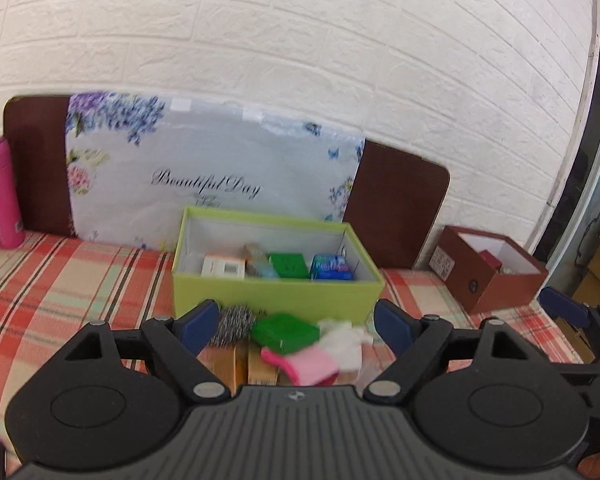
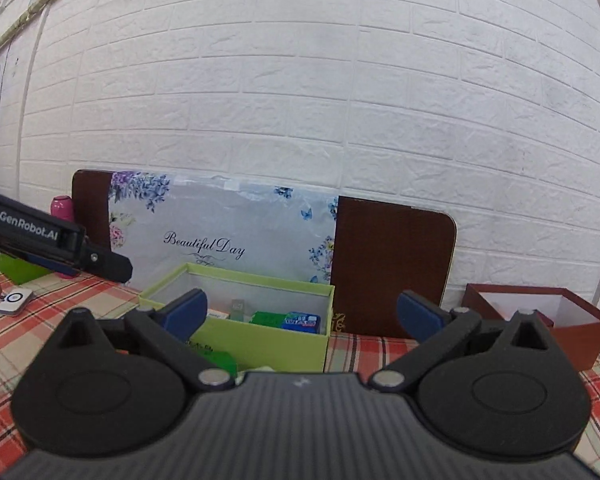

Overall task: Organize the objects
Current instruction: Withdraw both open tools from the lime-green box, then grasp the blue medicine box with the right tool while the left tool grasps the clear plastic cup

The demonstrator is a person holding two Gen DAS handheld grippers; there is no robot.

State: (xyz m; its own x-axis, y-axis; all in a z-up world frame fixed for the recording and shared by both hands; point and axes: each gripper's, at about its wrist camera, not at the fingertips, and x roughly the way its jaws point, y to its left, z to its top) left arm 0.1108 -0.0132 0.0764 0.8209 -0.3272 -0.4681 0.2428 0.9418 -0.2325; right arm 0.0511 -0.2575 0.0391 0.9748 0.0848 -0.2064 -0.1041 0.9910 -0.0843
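Observation:
A lime green box (image 1: 276,292) stands open on the plaid tablecloth and holds a white packet (image 1: 223,267), a green packet (image 1: 289,265) and a blue packet (image 1: 331,268). In front of it lie a steel scourer (image 1: 233,325), a green item (image 1: 286,332), a pink sponge (image 1: 300,365), white cloth (image 1: 346,340) and wooden blocks (image 1: 236,364). My left gripper (image 1: 296,326) is open above this pile. My right gripper (image 2: 300,312) is open and empty, facing the green box (image 2: 260,340). The right gripper also shows at the right edge of the left wrist view (image 1: 572,312).
A brown box (image 1: 492,268) stands open at the right, also in the right wrist view (image 2: 548,320). A pink bottle (image 1: 2,192) stands at the left. A floral "Beautiful Day" panel (image 1: 204,172) and a brown board (image 1: 396,200) lean on the white brick wall. A small white device (image 2: 16,300) lies at the left.

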